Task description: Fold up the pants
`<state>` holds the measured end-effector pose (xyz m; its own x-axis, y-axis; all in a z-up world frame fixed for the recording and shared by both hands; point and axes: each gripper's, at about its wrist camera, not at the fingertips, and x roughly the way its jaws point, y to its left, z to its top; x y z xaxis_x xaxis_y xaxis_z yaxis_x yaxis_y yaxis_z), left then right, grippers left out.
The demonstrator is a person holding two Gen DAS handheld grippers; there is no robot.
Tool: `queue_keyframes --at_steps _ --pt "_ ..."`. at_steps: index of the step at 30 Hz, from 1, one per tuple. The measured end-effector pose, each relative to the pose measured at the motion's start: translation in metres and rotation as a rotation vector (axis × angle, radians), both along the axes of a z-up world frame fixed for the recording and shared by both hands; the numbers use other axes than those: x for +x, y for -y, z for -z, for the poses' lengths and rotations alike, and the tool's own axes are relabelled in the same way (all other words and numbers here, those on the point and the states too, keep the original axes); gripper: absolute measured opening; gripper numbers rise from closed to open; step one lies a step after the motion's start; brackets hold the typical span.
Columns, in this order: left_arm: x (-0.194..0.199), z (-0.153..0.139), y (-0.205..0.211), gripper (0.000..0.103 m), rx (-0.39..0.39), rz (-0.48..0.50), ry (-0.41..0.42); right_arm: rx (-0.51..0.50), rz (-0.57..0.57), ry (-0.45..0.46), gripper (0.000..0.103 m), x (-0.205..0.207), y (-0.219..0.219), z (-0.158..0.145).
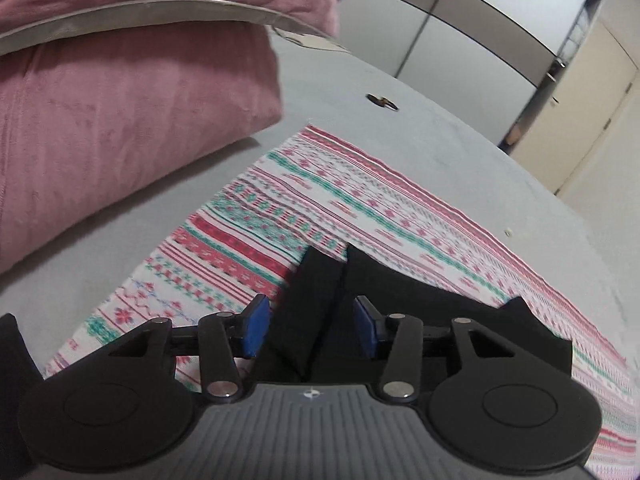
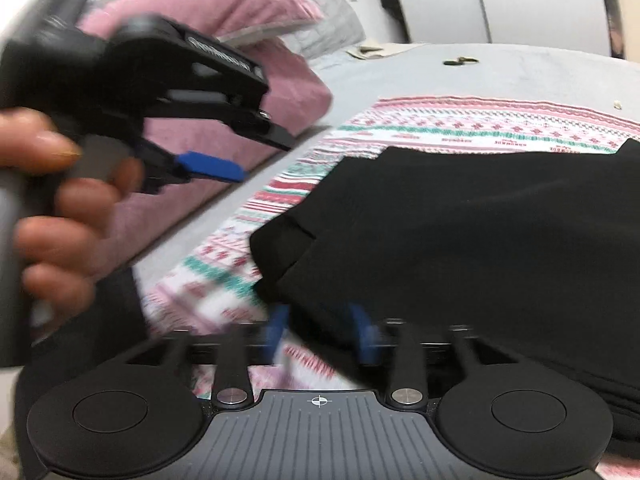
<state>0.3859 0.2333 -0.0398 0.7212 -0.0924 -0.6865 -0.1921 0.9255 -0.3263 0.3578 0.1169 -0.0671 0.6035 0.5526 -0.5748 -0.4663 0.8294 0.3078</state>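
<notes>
My right tongs (image 2: 320, 334): jaws apart, blurred, astride the near edge of the black pants (image 2: 460, 240), no grip | my left tongs (image 1: 310, 326): jaws wide, nothing held, pants below | pants folded, frame centre, on patterned cloth (image 1: 360, 200) | pink pillow (image 1: 120, 120) upper left, beyond.

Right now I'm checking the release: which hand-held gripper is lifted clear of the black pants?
The left hand-held gripper, raised beside the pink pillow; the right one sits open at the black pants.
</notes>
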Motion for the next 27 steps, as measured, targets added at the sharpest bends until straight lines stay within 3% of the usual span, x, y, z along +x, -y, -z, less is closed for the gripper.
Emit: queue_keyframes --at_steps 4,7,10,13,17,20,23,25,27 --pt "-0.016 0.009 0.039 0.076 0.025 0.069 -0.019 -0.025 0.046 0.028 0.055 -0.022 0.054 -0.019" --pt "-0.024 0.023 0.077 0.076 -0.015 0.162 -0.055 -0.060 0.143 0.020 0.055 -0.023 0.108 -0.027" --pt "-0.023 0.038 0.109 0.076 -0.012 0.229 -0.104 -0.030 0.267 -0.018 0.055 -0.016 0.169 -0.033" --pt "-0.020 0.056 0.131 0.076 0.048 0.257 -0.159 -0.035 0.383 -0.081 0.055 -0.004 0.224 -0.030" --pt "-0.017 0.071 0.137 0.076 0.108 0.257 -0.181 -0.141 0.467 -0.276 0.054 0.003 0.282 -0.002" --pt "-0.021 0.068 0.144 0.076 0.157 0.243 -0.182 -0.127 0.386 -0.272 0.053 -0.017 0.314 -0.002" --pt "-0.024 0.061 0.147 0.076 0.170 0.215 -0.188 -0.260 0.408 -0.311 0.058 -0.023 0.326 -0.004" --pt "-0.028 0.054 0.148 0.076 0.162 0.204 -0.173 -0.224 0.407 -0.293 0.057 -0.027 0.337 0.003" --pt "-0.033 0.049 0.156 0.076 0.168 0.209 -0.151 -0.110 0.432 -0.262 0.057 -0.037 0.353 0.010"
